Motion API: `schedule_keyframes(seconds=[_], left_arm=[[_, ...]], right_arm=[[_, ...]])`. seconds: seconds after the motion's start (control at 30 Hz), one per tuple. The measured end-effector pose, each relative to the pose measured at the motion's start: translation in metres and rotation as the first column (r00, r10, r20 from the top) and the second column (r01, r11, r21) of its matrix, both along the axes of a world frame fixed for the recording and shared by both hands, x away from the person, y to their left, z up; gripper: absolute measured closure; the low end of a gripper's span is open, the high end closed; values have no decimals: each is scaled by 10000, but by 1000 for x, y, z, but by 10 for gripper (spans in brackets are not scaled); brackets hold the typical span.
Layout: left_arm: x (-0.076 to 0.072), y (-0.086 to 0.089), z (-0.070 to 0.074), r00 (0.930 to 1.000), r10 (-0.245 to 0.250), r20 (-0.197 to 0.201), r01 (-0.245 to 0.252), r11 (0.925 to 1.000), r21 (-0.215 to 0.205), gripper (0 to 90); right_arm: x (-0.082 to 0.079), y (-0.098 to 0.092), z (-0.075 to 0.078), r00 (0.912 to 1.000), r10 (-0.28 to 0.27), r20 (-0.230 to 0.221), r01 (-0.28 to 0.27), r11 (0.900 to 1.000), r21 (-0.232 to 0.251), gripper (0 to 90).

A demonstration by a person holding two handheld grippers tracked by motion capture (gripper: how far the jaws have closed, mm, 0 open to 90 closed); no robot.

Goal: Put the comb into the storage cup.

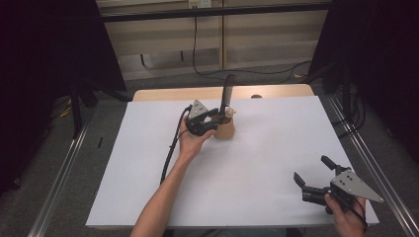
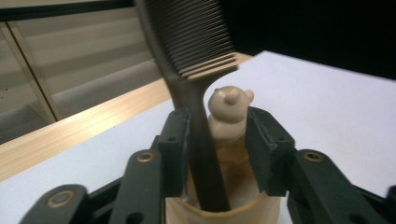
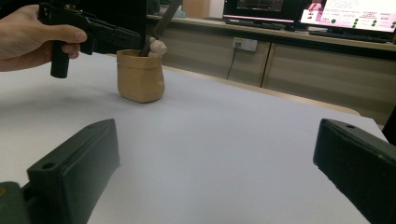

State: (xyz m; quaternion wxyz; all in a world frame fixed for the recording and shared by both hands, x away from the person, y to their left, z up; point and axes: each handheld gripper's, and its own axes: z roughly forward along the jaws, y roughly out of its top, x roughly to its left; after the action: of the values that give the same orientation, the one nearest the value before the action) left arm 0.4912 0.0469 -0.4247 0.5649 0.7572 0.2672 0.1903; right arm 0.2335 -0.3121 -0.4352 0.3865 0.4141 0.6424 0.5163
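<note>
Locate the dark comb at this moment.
High view, left of centre near the table's far edge: the comb stands in the tan holder, between the left tool's jaws.

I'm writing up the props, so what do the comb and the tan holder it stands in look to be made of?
Comb: probably dark matte plastic, with fine, even molded teeth. Holder: tan, dull-surfaced, with a small bear figure on its rim; possibly ceramic or resin, though its soft bag-like shape leaves that open.

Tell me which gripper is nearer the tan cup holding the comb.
Left. The left gripper is right at the cup, its jaws flanking the comb. The right gripper sits far off at the table's near corner.
</note>
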Motion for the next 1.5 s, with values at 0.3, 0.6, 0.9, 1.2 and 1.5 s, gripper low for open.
schedule_keyframes(seconds=[0.3,0.6,0.9,1.2,1.5], left_arm=[[-4,3,4,9998,151,134,-153,9998,145,380],[-8,7,7,9992,371,124,-373,9992,153,136],[-15,11,15,9993,377,21,-376,9991,-207,28],[-25,23,22,9984,468,312,-461,9987,-220,24],[-43,39,31,9961,501,727,-443,9959,-795,19]], right_arm=[[0,0,0,10000,-22,0,22,10000,3,0],[0,0,0,10000,-46,-6,47,10000,14,0],[-1,-3,-1,9998,-219,28,219,9997,101,0],[0,-3,-1,9995,-303,-28,303,9994,137,0],[2,-4,-2,9993,-375,-77,376,9992,167,0]])
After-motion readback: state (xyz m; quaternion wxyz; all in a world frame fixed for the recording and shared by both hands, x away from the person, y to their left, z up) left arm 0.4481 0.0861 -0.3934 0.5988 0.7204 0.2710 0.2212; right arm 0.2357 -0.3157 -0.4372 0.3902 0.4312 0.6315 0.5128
